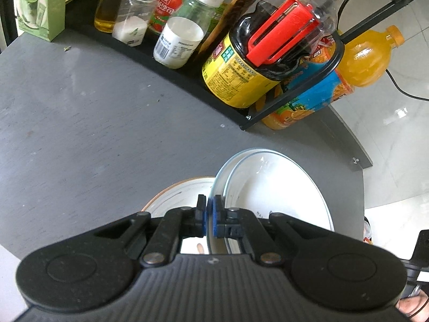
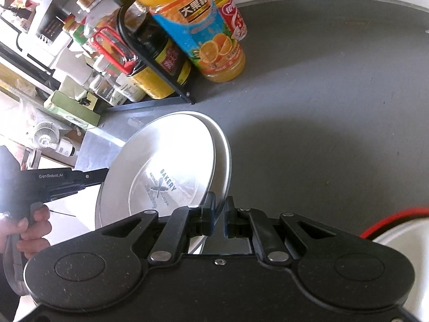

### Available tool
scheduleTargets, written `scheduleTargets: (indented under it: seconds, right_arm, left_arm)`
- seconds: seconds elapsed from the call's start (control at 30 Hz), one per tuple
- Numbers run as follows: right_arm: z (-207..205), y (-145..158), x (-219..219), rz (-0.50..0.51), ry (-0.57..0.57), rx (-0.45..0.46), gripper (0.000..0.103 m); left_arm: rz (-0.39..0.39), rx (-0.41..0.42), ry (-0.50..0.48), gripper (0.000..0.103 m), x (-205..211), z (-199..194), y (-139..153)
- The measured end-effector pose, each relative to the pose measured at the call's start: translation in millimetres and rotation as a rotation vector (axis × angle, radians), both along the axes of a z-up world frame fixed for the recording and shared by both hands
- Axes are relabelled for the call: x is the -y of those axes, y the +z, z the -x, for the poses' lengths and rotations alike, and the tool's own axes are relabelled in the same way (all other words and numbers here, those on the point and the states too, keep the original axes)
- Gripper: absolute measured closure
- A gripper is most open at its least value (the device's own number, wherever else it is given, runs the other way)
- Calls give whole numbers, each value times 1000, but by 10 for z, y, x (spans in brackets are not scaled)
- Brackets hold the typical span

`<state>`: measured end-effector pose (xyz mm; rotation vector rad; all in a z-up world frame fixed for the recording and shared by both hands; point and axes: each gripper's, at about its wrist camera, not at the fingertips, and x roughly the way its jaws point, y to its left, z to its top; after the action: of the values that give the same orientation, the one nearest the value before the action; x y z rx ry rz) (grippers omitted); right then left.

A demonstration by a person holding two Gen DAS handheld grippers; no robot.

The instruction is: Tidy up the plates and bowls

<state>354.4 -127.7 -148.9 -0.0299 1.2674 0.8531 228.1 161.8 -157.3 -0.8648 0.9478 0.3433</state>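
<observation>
Between my two hand-held grippers: one white plate stands nearly on edge, clear of the grey bench [image 2: 335, 94].
Left hand-held gripper [image 1: 210, 218]: nearly shut, its blue pads [image 1: 217, 221] pinching the thin rim of the plate [image 1: 270, 187], which rises straight ahead and leans to the right of the fingers.
Right hand-held gripper [image 2: 219, 221]: only a narrow gap left between the fingers; the rim of the same plate [image 2: 161, 161] runs into that gap beside the left pad. I cannot tell whether it is truly clamped or just touching.
Plate orientation: its printed face, reading BAKERY, is turned toward the right wrist camera; its rim line runs away from me toward the far rack.
Which hand is nearer: both are at the rim, left hand-held gripper on one side, right on the near edge; the person's hand [image 2: 32, 230] on the left tool shows at the left of the right view.
Second plate [image 1: 179, 196]: brown-rimmed, lying flat on the bench just under and left of the left fingers; my guess is the held plate goes onto it.
Third dish [image 2: 402, 236]: red-rimmed, near right corner, partly cut off.
Far side: a black rack [image 1: 268, 112] of bottles and an orange juice bottle [image 2: 209, 32], well apart from the plate but in the swing path, I judge.
</observation>
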Motion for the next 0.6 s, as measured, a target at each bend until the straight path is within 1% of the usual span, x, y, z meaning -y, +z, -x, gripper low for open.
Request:
scheduleTargets:
  seconds: [0.3, 0.47, 0.6]
  right_arm:
    - [240, 28, -22, -16, -5, 4, 97]
    - [340, -37, -46, -13, -3, -12, 97]
    - [379, -107, -64, 4, -8, -18, 97]
  left_arm:
    - [28, -5, -1, 103, -51, 303, -38]
    - [40, -24, 0, 103, -82, 443, -110]
    - [47, -40, -4, 103, -101, 473, -191]
